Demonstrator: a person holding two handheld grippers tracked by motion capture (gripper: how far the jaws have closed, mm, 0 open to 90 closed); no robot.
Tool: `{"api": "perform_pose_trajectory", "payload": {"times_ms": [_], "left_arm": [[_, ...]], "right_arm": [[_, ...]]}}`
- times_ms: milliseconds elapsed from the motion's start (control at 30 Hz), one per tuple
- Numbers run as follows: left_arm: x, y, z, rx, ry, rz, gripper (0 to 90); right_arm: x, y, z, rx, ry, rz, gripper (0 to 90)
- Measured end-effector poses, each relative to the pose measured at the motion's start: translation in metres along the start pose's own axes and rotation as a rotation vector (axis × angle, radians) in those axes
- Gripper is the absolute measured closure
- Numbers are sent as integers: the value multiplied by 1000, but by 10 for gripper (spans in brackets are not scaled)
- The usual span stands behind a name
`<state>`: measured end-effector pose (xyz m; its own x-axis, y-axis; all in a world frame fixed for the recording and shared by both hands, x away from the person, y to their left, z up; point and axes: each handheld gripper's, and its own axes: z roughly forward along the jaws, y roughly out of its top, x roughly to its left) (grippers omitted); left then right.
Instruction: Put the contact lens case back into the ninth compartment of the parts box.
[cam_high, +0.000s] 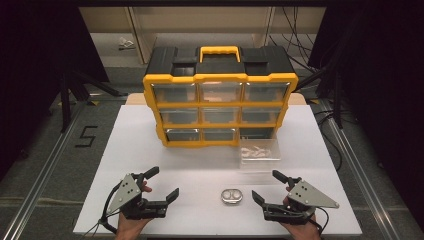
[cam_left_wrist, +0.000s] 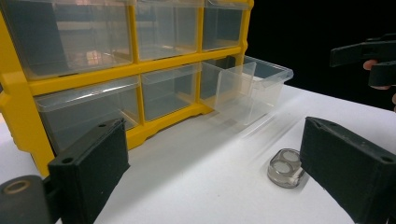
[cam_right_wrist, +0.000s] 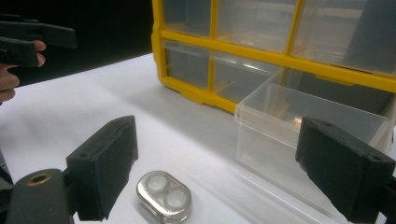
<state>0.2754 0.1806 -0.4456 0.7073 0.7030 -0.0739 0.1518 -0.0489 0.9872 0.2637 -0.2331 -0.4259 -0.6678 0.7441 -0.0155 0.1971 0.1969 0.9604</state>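
We held the right gripper (cam_high: 264, 185) low over the near edge of the white table (cam_high: 150, 150) with its jaws spread wide and nothing between them. The left gripper (cam_high: 162, 184) sat the same way at the other side, jaws apart and empty, each cradled in a hand at the table's front.

Between the two lay a small clear two-well case (cam_high: 231, 195), flat on the table, its long axis running across from one gripper toward the other. It lay apart from both, but nearer the right gripper; in the right gripper view the case (cam_right_wrist: 164, 196) sat just ahead of the jaws and toward the left-hand one, so we judged that hand the likelier to reach it, with a short move inward and forward.

Beyond the case, a clear drawer (cam_high: 259, 151) stood pulled out of the bottom right slot of the yellow organizer (cam_high: 220, 77), resting on the table with some small pale pieces in it that we could not make out. Bare table lay all around the case. The tight spots were the drawer's front lip beyond it and the table's near edge just behind the grippers.
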Motion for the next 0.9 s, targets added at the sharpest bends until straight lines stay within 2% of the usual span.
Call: {"api": "perform_pose_trajectory", "payload": {"times_ms": [467, 567, 833, 900], "left_arm": [[1, 0, 0, -7, 2, -5, 76], [1, 0, -1, -9, 2, -4, 76], [1, 0, -1, -9, 4, -4, 76], [1, 0, -1, -8, 4, -4, 76]], "right_arm": [[0, 16, 6, 126, 110, -19, 122], [2, 18, 8, 160, 109, -53, 121], [4, 27, 16, 252, 148, -107, 104], [5, 30, 17, 258, 147, -124, 104]]}}
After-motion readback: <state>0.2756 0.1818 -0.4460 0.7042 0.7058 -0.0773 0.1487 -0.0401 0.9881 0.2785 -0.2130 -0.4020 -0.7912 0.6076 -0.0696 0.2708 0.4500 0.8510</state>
